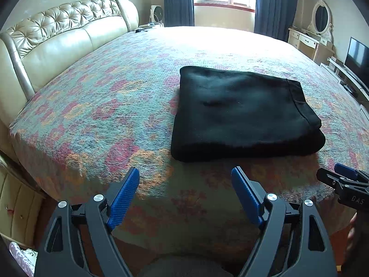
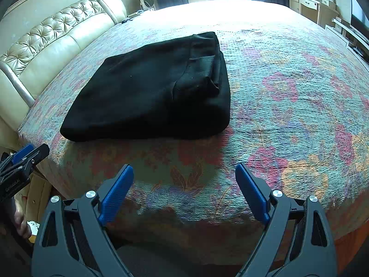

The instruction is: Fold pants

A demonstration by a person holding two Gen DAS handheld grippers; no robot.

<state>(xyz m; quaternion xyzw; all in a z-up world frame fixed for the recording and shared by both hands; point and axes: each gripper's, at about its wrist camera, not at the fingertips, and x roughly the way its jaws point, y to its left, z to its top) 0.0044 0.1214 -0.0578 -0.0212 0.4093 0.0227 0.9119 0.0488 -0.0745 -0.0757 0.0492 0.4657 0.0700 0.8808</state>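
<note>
The black pants (image 1: 244, 113) lie folded into a thick rectangle on the flowered bedspread (image 1: 103, 106), near the bed's front edge. In the right wrist view the pants (image 2: 152, 92) show their stacked layers and waistband on the right side. My left gripper (image 1: 185, 173) hovers over the front edge of the bed, short of the pants, open with nothing between its blue pads. My right gripper (image 2: 184, 169) is also open and empty, back from the pants. Each gripper appears at the edge of the other's view: the right one (image 1: 341, 175) and the left one (image 2: 27, 152).
A cream tufted headboard (image 1: 57, 34) runs along the left. A window with dark curtains (image 1: 177, 0) is at the far end. A dressing table with an oval mirror (image 1: 320, 20) and a TV (image 1: 357, 55) stand at the right. A fan (image 1: 156, 13) sits beside the bed.
</note>
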